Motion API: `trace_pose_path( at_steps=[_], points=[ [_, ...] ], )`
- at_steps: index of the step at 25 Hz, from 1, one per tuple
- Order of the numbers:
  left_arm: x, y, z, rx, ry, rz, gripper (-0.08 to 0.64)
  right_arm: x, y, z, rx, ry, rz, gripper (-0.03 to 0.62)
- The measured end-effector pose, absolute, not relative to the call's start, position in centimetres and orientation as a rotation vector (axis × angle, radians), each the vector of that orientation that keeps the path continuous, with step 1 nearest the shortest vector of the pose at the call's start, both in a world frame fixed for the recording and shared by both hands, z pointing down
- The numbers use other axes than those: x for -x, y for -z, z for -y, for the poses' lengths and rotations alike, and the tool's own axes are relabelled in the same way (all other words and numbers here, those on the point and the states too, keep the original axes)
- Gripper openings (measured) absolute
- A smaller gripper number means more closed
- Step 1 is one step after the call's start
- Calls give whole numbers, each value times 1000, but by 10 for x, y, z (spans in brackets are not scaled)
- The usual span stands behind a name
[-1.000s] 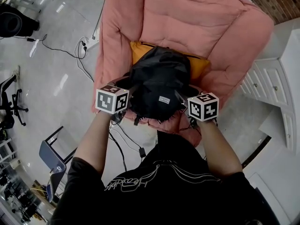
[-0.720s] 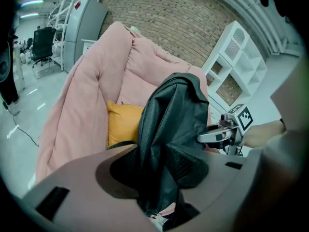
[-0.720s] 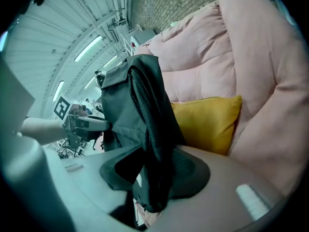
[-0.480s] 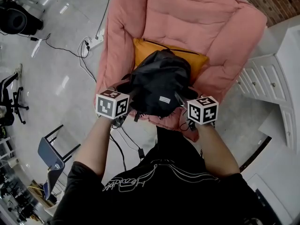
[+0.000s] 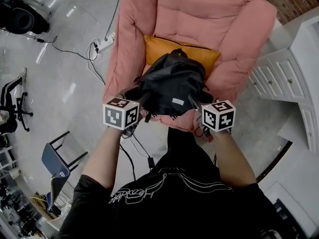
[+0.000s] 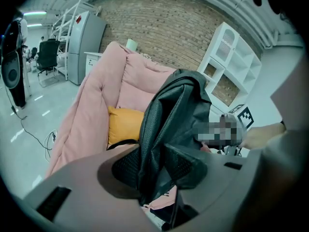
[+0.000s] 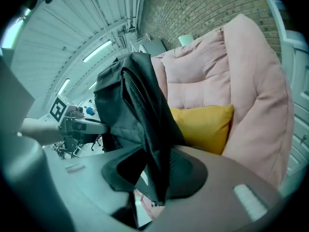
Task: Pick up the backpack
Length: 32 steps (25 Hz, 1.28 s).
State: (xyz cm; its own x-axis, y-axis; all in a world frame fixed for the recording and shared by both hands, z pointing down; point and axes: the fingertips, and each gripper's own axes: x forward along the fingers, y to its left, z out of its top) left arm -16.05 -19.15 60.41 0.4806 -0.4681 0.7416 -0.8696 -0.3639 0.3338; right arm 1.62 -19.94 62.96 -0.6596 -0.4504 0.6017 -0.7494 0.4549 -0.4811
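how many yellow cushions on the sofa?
1. The yellow cushion lies on the seat of the pink sofa, partly covered by the backpack; more could be hidden under it.

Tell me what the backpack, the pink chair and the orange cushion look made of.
The backpack: black woven synthetic, probably nylon; faint sheen, visible weave, limp folds. The pink chair: soft matte quilted fabric, puffy tufting. The orange cushion: plain matte cloth, fibre unclear.

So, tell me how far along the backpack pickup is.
Done: left gripper and right gripper each pinch the backpack by its fabric, jaws closing on it. In hand: it hangs between them above the yellow cushion. Left: carrying it clear of the pink armchair.
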Motion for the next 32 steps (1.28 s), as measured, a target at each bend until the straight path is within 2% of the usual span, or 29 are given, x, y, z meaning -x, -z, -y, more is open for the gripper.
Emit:
trace_pose_path(
  at_steps=[14, 32],
  points=[
    [151, -522, 156, -2106, -650, 1151, 126, -16, -543, 172, -996, -874, 2438, 66],
    [136, -372, 110, -2279, -535, 1279, 124, -31, -390, 129, -983, -596, 2608, 58]
  ],
)
